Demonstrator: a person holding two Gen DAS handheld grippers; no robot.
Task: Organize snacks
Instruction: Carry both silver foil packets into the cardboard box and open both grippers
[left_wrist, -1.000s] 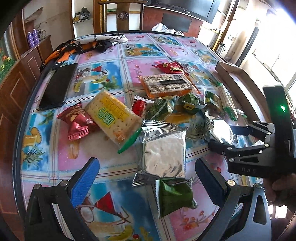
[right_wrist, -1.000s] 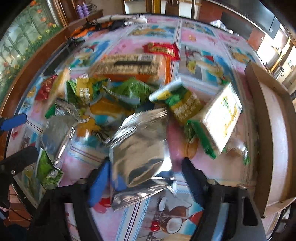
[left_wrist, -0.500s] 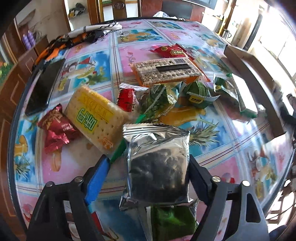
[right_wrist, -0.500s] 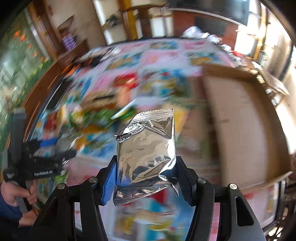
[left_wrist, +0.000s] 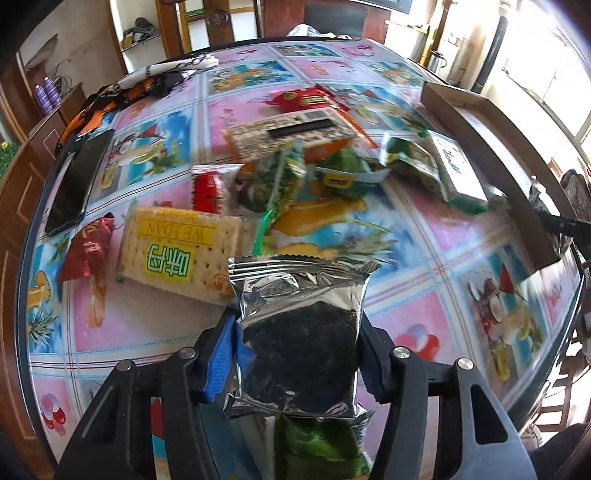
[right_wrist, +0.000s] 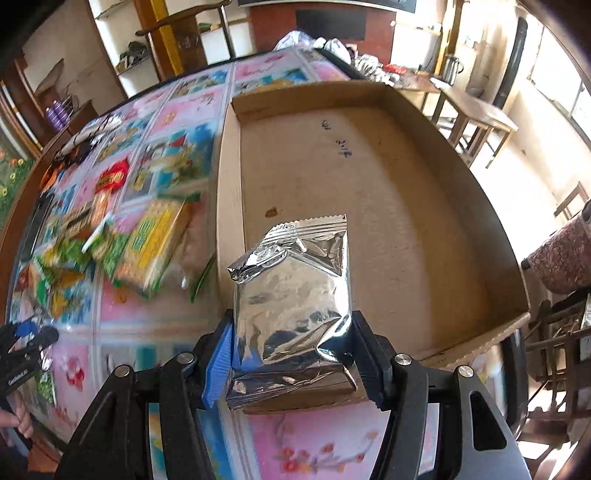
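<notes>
Jaws, left gripper (left_wrist: 295, 354): just closed in, clamped on silver foil packet (left_wrist: 299, 332) held above worktop (left_wrist: 424, 236), green pouch (left_wrist: 317, 450) beneath. Jaws, right gripper (right_wrist: 291, 354): clenched on second foil packet (right_wrist: 291, 295), carried over near edge of cardboard tray (right_wrist: 369, 155). Tray floor bare. Remaining snacks heaped mid-worktop: yellow cracker pack (left_wrist: 177, 254), orange biscuit box (left_wrist: 291, 136), red wrappers (left_wrist: 88, 247), green sachets. Step judged: transfer of two foil packets to tray, early in sorting. Next move called for: right packet lowered onto tray floor, then released; left packet brought across to follow.
</notes>
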